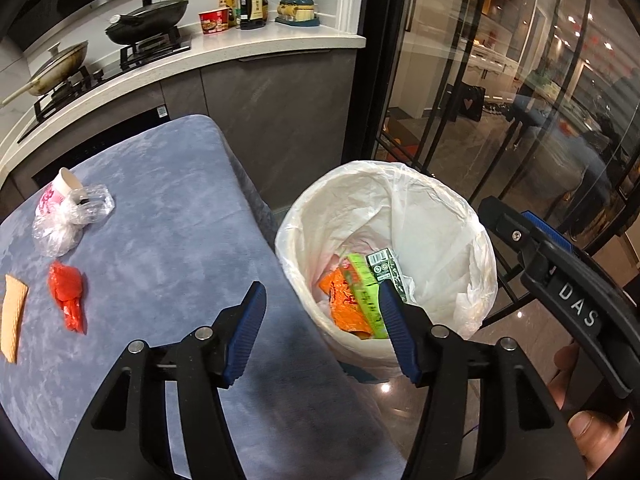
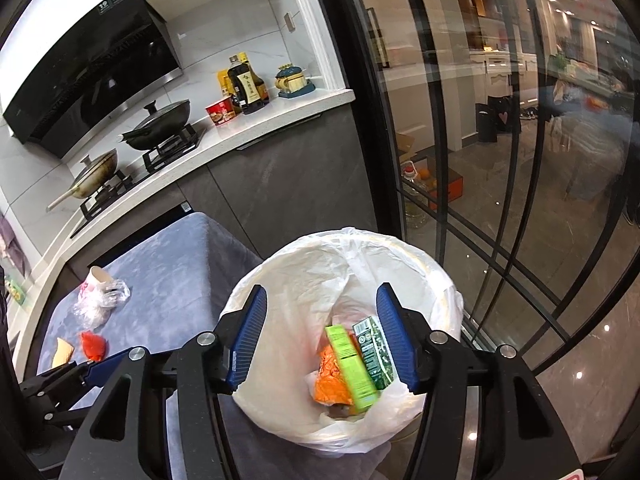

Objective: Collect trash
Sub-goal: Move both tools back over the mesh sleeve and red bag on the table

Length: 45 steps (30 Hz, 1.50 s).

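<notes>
A white-lined trash bin [image 1: 452,216] [image 2: 420,264] stands beside the blue-grey table [image 1: 168,208] [image 2: 176,264]. It holds an orange wrapper [image 1: 344,304] [image 2: 330,376], a green box [image 1: 366,288] [image 2: 350,364] and a dark green carton [image 1: 386,266] [image 2: 374,352]. On the table lie a paper cup [image 1: 60,190] [image 2: 94,280] with clear plastic wrap [image 1: 60,224] [image 2: 100,304], a red wrapper [image 1: 68,294] [image 2: 94,346] and a tan card piece [image 1: 12,316] [image 2: 62,352]. My left gripper [image 1: 322,328] is open and empty over the table's edge. My right gripper [image 2: 320,334] is open and empty above the bin.
A kitchen counter [image 1: 240,52] with pans on a stove [image 1: 152,20], bottles and a noodle cup [image 1: 214,20] runs behind the table. Black-framed glass doors [image 1: 500,100] stand right of the bin. The right gripper's body [image 1: 560,280] is close at the right.
</notes>
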### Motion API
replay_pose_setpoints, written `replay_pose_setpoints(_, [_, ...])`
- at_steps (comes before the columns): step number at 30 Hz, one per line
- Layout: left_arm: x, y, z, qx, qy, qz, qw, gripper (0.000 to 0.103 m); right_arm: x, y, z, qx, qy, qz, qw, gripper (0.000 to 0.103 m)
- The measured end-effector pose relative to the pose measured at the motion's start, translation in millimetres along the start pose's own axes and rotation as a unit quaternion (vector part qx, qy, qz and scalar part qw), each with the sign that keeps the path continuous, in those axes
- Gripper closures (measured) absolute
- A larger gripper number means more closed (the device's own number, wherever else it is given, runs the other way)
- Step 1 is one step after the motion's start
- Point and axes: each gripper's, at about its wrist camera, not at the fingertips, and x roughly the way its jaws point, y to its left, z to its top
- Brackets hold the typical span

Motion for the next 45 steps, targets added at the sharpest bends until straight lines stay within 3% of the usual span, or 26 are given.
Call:
replay_pose_setpoints(9, [-14.4, 37.2, -4.4, -0.026, -0.011, 0.013, 0.9995, 0.047, -1.9, 40.2, -3.8, -0.027, 0.002, 0.017, 0.999, 0.047])
replay_pose_setpoints(15, [-26.0, 77.9, -10.4, -0.055, -0.02, 0.031, 0.9978, 0.041, 2.7, 74.1, -9.2, -0.05, 0.01, 0.031, 0.998, 0.047])
replay_pose_setpoints(25, [-43.5, 156.8, -28.3, -0.109, -0.024, 0.069, 0.9914, 0.041, 12.0, 145.8, -25.9, -0.095, 0.026, 0.064, 0.993, 0.042])
replay_pose_setpoints(36, [-63.1, 252.2, -56.8, -0.164, -0.024, 0.122, 0.9785, 0.032, 29.5, 220.5, -51.6, -0.137, 0.052, 0.092, 0.985, 0.038])
replay_pose_setpoints(45, [-71.4, 339.6, -88.7, -0.214, -0.01, 0.174, 0.961, 0.027, 53.7, 277.8, -74.0, -0.165, 0.08, 0.116, 0.976, 0.038])
